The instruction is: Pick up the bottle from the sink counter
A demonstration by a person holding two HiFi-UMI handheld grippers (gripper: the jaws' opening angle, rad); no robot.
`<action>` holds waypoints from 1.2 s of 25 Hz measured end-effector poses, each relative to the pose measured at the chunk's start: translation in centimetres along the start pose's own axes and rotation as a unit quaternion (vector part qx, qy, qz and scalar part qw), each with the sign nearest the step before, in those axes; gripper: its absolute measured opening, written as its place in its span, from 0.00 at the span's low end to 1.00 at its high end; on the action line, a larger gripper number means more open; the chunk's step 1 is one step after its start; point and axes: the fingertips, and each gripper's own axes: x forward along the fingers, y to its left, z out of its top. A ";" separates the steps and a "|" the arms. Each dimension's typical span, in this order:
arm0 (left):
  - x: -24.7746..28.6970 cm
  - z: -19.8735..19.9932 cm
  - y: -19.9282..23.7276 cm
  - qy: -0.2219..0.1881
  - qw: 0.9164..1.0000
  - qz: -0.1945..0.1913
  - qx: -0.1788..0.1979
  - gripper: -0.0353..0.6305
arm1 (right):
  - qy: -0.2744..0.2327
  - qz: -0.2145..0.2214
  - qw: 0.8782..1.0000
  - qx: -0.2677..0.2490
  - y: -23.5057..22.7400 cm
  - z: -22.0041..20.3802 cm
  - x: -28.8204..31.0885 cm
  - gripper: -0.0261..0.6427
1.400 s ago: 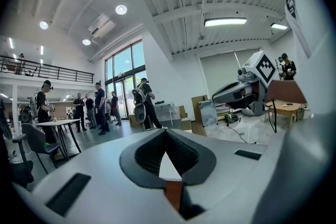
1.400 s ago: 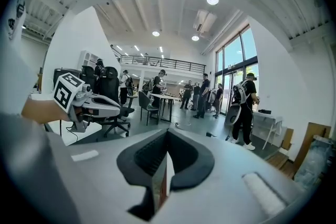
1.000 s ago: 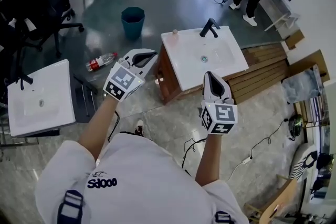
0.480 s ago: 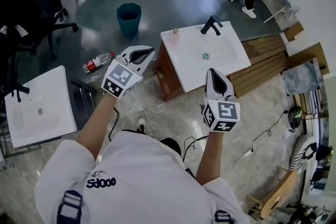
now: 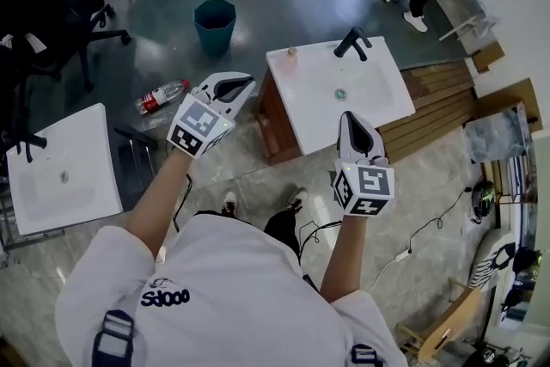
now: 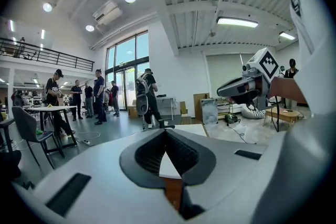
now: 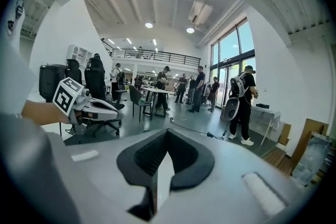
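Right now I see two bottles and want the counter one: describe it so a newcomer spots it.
Find the white sink counter on the wooden cabinet. The bottle stands at its far left corner, left of the black faucet. It is small and tan, unlike the clear red-labelled bottle lying on the floor.

A teal waste bin (image 5: 215,23) stands on the grey floor, with black office chairs (image 5: 53,6) off to its left. A second white basin (image 5: 60,172) sits at the left edge (well apart from the bin), and wooden decking (image 5: 434,120) lies at the right
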 end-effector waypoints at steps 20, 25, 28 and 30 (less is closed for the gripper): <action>8.8 -0.6 1.0 0.021 0.996 0.079 -0.037 0.10 | 0.010 0.099 0.995 -0.008 -7.5 -2.3 5.1 0.06; 11.6 -1.6 1.5 0.033 0.995 0.081 -0.039 0.16 | 0.020 0.110 0.994 -0.003 -8.5 -3.2 6.6 0.06; 13.1 -2.7 2.0 0.040 0.996 0.078 -0.036 0.18 | 0.026 0.114 0.993 -0.001 -8.7 -3.7 7.3 0.06; 13.9 -3.5 2.4 0.042 0.995 0.078 -0.041 0.19 | 0.029 0.114 0.993 0.001 -9.0 -4.1 7.6 0.06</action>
